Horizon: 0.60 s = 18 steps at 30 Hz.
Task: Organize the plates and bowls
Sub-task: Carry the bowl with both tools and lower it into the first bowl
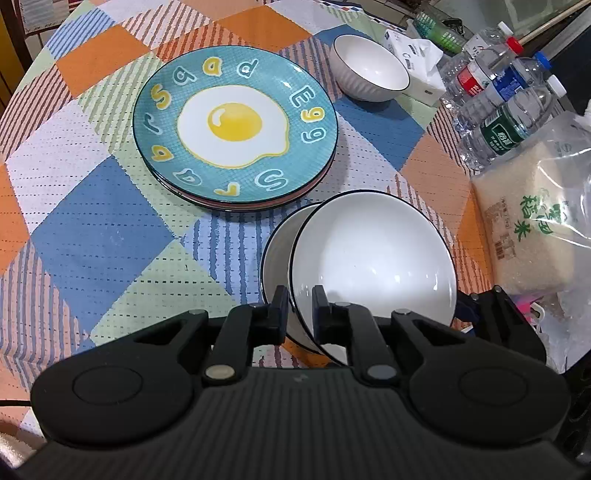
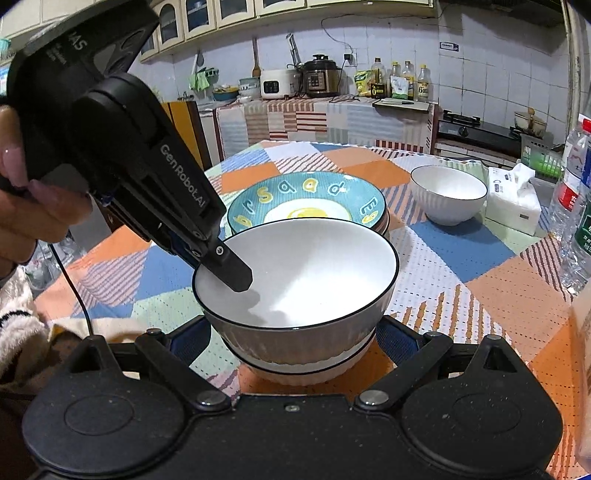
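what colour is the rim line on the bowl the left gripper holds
Black, on a white bowl; clearest in the right wrist view.

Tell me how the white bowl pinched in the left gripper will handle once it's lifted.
The white bowl, held at its rim by the left gripper, looks glazed, so it's probably slippery. Likely ceramic: rigid, fairly heavy, chippable. A one-sided pinch may let it swing.

White-tiled kitchen wall (image 2: 406,48), cream cabinets (image 2: 236,11), cluttered counter (image 2: 332,107)
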Motion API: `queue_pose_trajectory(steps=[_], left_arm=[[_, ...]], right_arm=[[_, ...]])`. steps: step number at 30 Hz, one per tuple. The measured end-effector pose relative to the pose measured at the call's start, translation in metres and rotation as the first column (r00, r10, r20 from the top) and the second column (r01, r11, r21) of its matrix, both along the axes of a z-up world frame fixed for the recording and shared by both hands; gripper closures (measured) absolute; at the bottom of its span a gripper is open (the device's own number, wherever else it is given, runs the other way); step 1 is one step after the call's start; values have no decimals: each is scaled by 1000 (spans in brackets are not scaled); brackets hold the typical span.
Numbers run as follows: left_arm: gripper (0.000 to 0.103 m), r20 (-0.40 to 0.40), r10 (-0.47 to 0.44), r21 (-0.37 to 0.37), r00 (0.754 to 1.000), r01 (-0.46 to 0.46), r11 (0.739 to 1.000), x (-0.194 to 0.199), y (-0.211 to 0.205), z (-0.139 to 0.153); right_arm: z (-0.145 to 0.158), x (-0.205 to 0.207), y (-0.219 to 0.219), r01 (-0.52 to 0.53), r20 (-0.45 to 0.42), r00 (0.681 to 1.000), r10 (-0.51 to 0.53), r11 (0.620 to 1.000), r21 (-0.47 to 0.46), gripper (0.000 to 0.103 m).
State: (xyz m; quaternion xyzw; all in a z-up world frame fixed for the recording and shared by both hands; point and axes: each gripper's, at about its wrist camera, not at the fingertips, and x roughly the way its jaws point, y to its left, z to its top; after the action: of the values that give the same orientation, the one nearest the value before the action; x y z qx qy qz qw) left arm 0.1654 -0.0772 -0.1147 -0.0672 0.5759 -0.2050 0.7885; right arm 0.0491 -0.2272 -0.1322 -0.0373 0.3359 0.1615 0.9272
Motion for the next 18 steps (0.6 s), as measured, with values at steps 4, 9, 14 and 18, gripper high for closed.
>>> queue_pose_trajectory(steps=[4, 9, 14, 18], left_arm=[[93, 21, -9, 31, 1000, 9, 999, -3, -4, 3], [92, 35, -35, 91, 999, 32, 995, -3, -10, -2], [89, 74, -55, 155, 996, 43, 987, -7, -16, -3], [89, 78, -69, 166, 995, 55, 985, -8, -18, -4]], right_arm=[[-4, 1, 4, 2, -13, 1000, -3, 999, -34, 4], [-5, 1, 10, 1, -10, 1000, -2, 998, -68, 4], [-7, -1, 17, -1, 7, 1000, 2, 991, -137, 6], [-6, -3, 20, 0, 25, 1000, 3, 988, -152, 5]])
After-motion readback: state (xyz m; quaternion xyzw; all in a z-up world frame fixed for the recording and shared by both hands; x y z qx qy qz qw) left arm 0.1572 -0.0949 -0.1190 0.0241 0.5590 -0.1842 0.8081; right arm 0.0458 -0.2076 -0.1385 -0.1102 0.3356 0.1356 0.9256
